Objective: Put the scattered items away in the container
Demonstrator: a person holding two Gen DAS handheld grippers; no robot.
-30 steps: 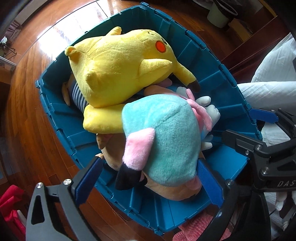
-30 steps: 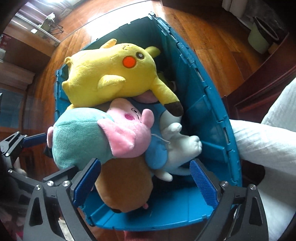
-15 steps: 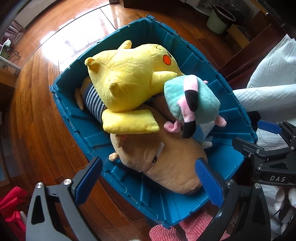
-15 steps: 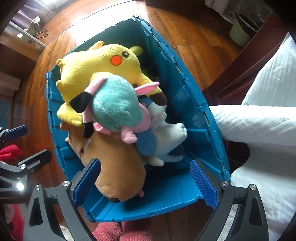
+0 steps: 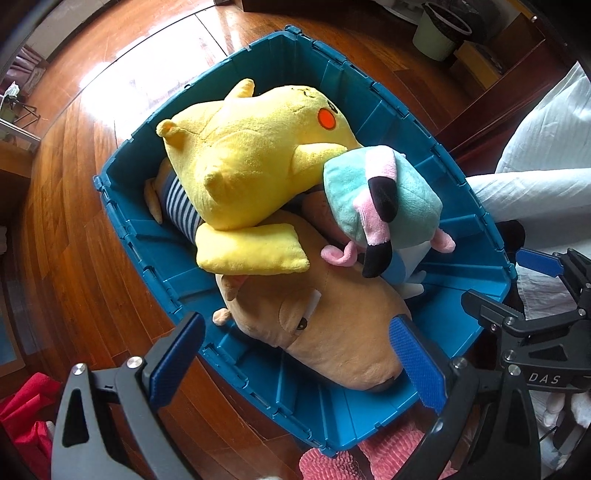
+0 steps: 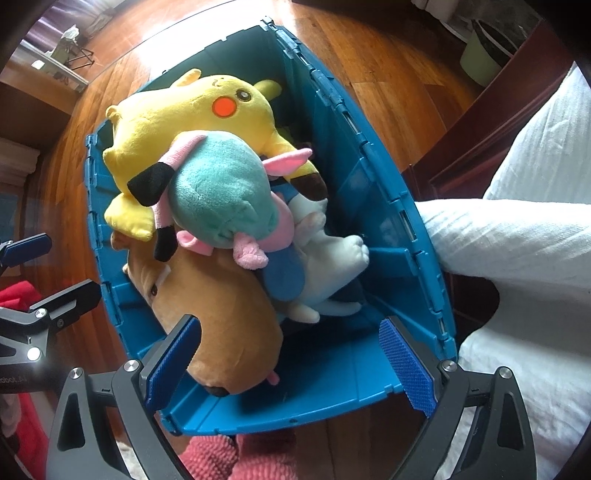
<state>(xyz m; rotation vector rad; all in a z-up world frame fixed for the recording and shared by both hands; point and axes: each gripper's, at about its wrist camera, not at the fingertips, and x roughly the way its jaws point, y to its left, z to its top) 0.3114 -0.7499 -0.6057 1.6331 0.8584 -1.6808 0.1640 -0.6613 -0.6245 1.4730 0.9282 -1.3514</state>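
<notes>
Wood floor (image 5: 74, 240) under me, glossy. Blue bin (image 5: 122, 229) sits directly on it, centre. Pink mat (image 5: 332, 461) at 6 o'clock, touching bin; red cloth (image 5: 26, 413) at 8.

**Crate layout, as your two wrist cameras see it**

You have the crate (image 5: 125, 236) on the wood floor (image 5: 66, 229), with the bedding (image 6: 517, 229) against its right side; all the toys lie in the crate. The dog plush (image 5: 332, 332) lies lowest, along the near half, head toward you; the long-eared plush (image 5: 251, 155) lies on top at the far half, its tail (image 5: 255, 251) draped over the dog plush; a striped toy (image 5: 181, 206) is wedged under it on the left. The round plush (image 6: 221, 192) rests on top, between the long-eared plush and the dog plush; a pale plush (image 6: 325, 258) lies to its right, against the right wall. A fluffy mat (image 6: 221, 458) sits just before the near wall; a bin (image 5: 439, 33) stands well behind, to the right.
</notes>
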